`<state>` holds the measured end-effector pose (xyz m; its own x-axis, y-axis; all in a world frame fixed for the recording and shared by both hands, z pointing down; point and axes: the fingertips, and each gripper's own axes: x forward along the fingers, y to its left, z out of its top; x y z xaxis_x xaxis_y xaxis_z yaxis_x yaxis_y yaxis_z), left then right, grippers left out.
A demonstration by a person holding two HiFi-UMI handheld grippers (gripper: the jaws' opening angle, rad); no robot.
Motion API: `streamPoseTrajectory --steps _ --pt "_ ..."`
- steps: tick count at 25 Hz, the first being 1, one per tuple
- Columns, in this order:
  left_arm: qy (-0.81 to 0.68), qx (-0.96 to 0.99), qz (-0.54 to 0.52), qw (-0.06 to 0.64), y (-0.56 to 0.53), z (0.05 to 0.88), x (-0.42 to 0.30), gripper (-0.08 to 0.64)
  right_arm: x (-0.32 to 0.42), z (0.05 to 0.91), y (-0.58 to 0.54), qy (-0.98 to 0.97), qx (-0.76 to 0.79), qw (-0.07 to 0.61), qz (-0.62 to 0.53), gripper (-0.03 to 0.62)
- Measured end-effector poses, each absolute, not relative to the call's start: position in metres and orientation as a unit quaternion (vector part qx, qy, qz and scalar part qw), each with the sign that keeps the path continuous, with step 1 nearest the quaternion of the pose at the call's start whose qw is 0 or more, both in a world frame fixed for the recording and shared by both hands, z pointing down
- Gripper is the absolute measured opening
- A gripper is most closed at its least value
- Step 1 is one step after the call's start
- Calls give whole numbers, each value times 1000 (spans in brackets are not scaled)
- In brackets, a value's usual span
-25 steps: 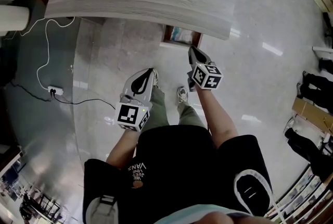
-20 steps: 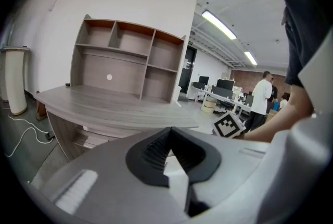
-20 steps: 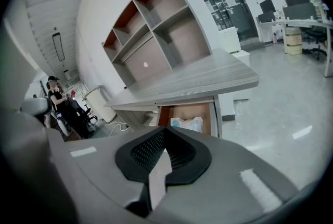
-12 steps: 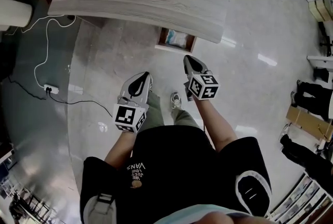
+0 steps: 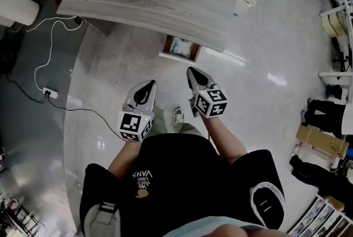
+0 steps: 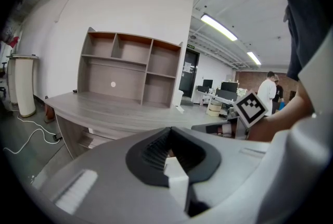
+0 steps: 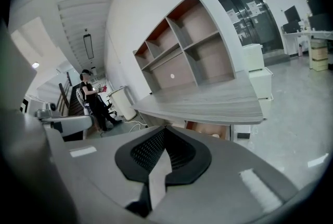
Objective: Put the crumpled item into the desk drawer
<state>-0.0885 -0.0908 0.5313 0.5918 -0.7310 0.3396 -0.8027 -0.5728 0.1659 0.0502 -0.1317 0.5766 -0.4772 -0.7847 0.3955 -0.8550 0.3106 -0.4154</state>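
The pale crumpled item (image 5: 181,47) lies inside the open brown wooden drawer (image 5: 167,47), which juts out beneath the front edge of the grey wood-grain counter (image 5: 149,1), toward its right corner. The left hand-held gripper (image 5: 151,84) and the right hand-held gripper (image 5: 191,71) hang above the glossy floor (image 5: 259,65), both clenched on nothing.

light: bright ceiling strips (image 6: 218,27) | glare: floor (image 5: 276,79) | edges: fisheye, dark vignette | focus: sharp

Head view overhead, gripper views forward, sharing desk (image 5: 149,1)
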Motion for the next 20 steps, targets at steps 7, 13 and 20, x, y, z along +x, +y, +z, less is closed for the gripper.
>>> streamPoseTrajectory --steps 7,13,20 --pt "-444 878 111 141 -74 516 -77 54 56 541 -106 -832 493 61 247 3" --pt "-457 874 100 136 -59 506 -78 54 62 519 -83 -845 485 60 217 3" --pt "-472 867 84 135 -44 497 -80 54 72 498 -62 -852 482 52 199 3"
